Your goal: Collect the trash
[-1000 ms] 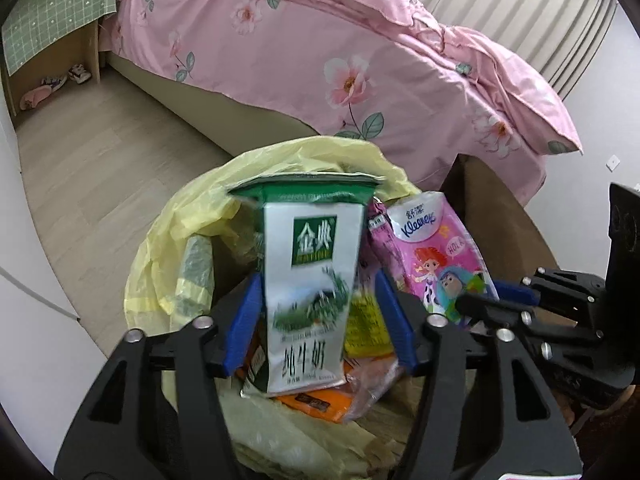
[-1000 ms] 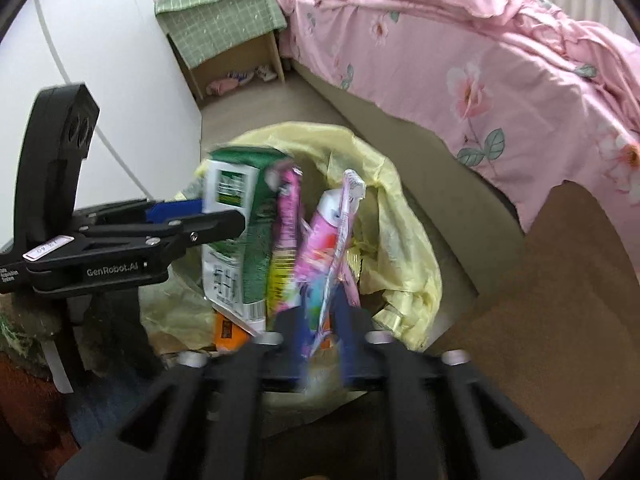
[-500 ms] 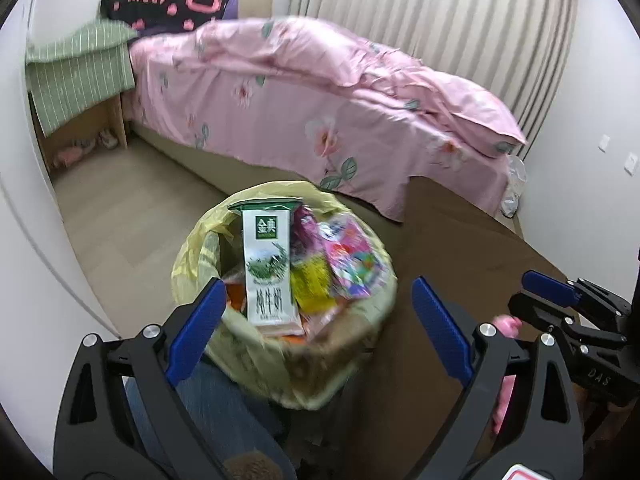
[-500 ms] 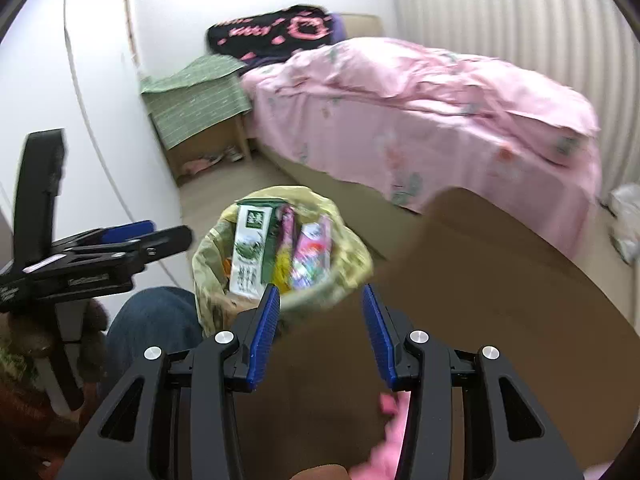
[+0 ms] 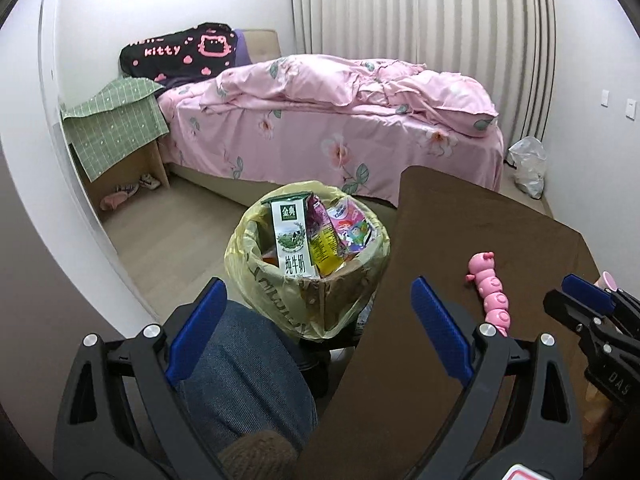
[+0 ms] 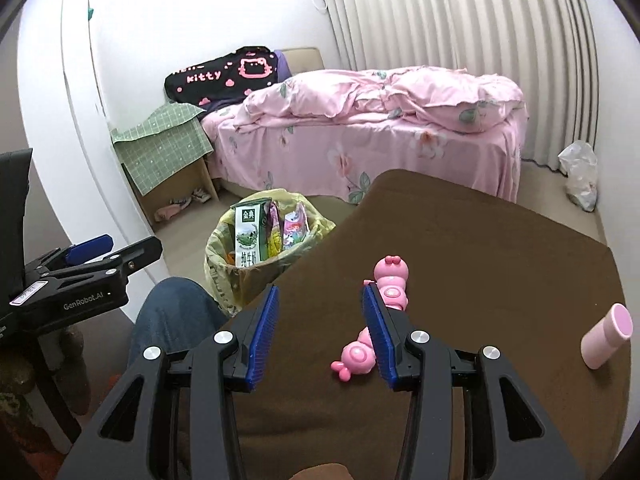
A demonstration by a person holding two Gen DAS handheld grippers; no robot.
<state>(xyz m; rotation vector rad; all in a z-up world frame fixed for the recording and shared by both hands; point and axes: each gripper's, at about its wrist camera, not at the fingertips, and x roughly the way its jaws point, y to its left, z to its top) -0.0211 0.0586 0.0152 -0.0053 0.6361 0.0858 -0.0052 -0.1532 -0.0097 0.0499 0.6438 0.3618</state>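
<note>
Yellow-lined bin [image 5: 308,292] | milk carton [image 5: 291,240] upright | wrappers [image 5: 340,232] beside

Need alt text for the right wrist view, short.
The open right gripper hovers empty over a brown table, beside a pink plastic caterpillar toy. Past the table's edge, a yellow-bagged trash bin holds a green-and-white milk carton and wrappers. A pink cylindrical cup lies on its side at right.

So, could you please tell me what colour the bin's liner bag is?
Pale yellow, translucent bin liner, clearest in the left wrist view.
</note>
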